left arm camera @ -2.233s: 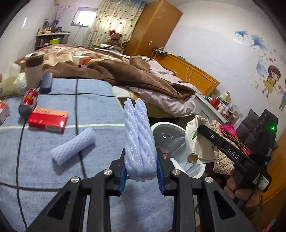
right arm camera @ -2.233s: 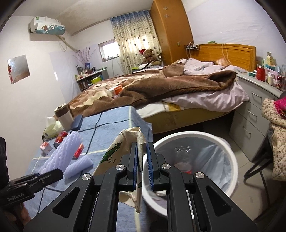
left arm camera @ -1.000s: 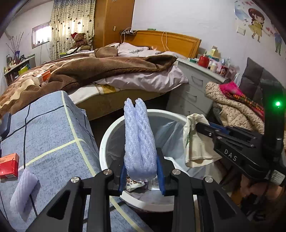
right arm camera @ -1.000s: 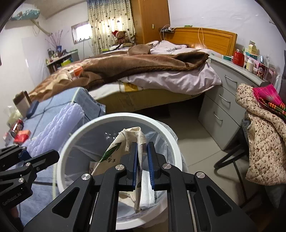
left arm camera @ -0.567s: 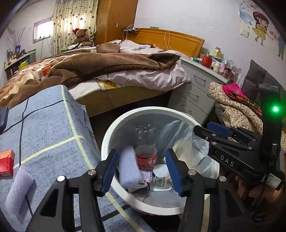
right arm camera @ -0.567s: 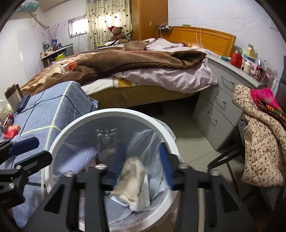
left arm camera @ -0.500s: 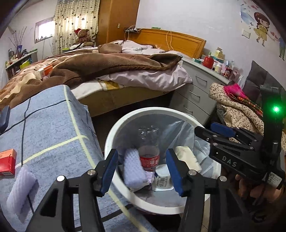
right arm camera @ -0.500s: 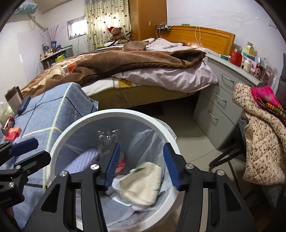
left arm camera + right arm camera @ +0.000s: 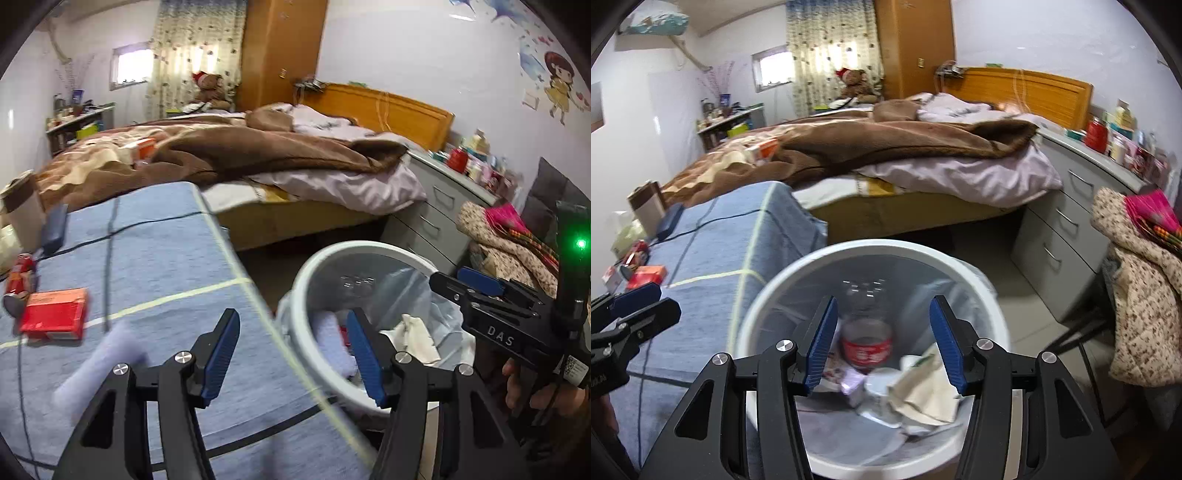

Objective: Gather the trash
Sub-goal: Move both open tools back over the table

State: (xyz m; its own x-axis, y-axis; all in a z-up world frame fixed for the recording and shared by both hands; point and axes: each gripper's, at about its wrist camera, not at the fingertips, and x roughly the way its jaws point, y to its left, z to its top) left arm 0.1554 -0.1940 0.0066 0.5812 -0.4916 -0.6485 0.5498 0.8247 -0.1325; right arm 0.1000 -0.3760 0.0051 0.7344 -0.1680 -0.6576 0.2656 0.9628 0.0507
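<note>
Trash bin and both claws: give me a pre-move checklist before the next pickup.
1. Left claw empty: ok, jaws opening, nothing between them.
2. Right claw empty: ok.
3. Cream bag inside the trash bin: ok.
4. Foam sleeve inside the bin: ok.
5. Next item in sight: ok, a second foam roll lies on the blue cloth, blurred.
6. Red box counts as trash: cannot tell.
</note>
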